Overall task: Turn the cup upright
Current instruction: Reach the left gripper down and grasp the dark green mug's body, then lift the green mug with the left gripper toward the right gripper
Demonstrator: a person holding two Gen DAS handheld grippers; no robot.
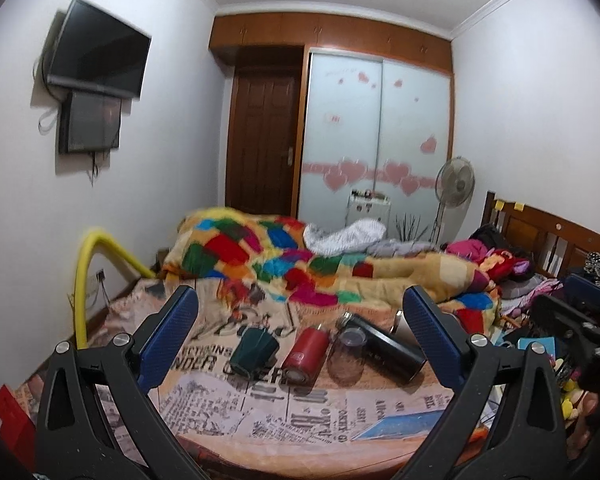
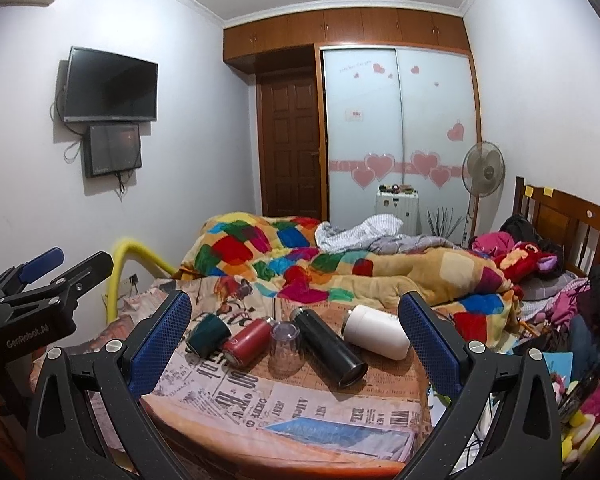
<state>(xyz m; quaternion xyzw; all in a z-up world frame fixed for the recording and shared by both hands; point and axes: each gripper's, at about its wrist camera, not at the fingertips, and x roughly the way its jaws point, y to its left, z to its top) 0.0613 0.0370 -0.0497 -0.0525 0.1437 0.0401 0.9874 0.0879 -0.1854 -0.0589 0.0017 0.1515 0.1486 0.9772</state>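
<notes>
Several cups lie on their sides in a row on a newspaper-print cloth (image 2: 284, 396): a dark green mug (image 2: 207, 335) (image 1: 254, 347), a red flask (image 2: 246, 341) (image 1: 305, 354), a black flask (image 2: 329, 347) (image 1: 384, 347) and a white cup (image 2: 376, 337), mostly hidden behind my finger in the left wrist view. A clear glass (image 2: 286, 347) (image 1: 347, 354) stands mouth-down between the red and black flasks. My left gripper (image 1: 300, 336) is open and empty, held back from the row. My right gripper (image 2: 296, 332) is open and empty, also short of the cups.
A colourful patchwork blanket (image 2: 320, 264) is heaped just behind the cups. Clothes and clutter (image 2: 560, 288) pile up at the right by the wooden headboard. A yellow tube (image 2: 124, 264) stands at the left. The left gripper shows at the left edge of the right wrist view (image 2: 48, 280).
</notes>
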